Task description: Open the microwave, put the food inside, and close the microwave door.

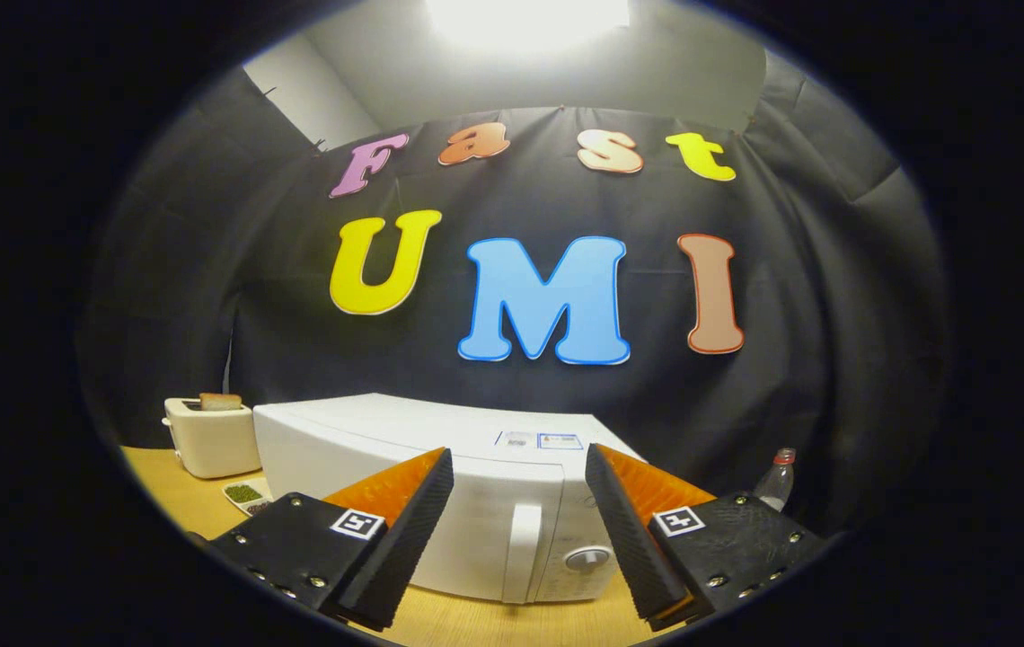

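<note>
A white microwave (440,449) stands on the wooden table with its door shut. Its vertical white handle (523,550) and a round dial (587,558) sit just ahead of my fingers, seen through the gap between them. My gripper (519,463) is open, its two fingers spread wide and holding nothing. A small white dish of green food (244,493) lies on the table beside the microwave's left side, beyond my left finger.
A white toaster (209,437) with a slice of bread in its slot stands behind the dish. A clear plastic bottle (776,483) with a red cap stands to the right of the microwave. The wooden table (175,494) runs under everything.
</note>
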`<state>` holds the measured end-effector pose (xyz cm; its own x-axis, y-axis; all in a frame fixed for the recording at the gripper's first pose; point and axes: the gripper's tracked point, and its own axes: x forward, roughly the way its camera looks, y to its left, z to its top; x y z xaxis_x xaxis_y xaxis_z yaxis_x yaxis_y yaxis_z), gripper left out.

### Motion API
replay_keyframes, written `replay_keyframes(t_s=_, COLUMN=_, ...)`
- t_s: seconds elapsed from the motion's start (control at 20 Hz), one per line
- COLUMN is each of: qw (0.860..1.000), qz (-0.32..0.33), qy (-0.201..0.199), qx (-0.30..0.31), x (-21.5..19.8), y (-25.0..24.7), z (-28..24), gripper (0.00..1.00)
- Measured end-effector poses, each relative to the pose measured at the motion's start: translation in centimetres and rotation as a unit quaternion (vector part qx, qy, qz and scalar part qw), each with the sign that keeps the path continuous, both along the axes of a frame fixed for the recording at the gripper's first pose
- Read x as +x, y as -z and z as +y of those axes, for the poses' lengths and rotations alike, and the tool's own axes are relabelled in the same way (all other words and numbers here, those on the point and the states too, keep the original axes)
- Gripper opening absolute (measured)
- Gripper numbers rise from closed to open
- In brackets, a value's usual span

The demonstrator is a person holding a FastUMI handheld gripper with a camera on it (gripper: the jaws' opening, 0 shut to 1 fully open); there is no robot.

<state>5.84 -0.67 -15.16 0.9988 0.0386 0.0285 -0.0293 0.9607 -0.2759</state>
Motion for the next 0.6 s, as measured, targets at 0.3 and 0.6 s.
replay_keyframes(t_s=0.3, qw=0.999, qz=0.027, qy=0.022, qx=0.014, x=2.2, y=5.2, z=-2.0, gripper=0.93)
replay_keyframes(t_s=0.6, qw=0.997, qz=0.060, qy=0.033, qx=0.028, x=3.3, y=9.2, z=-3.0, gripper=0.91)
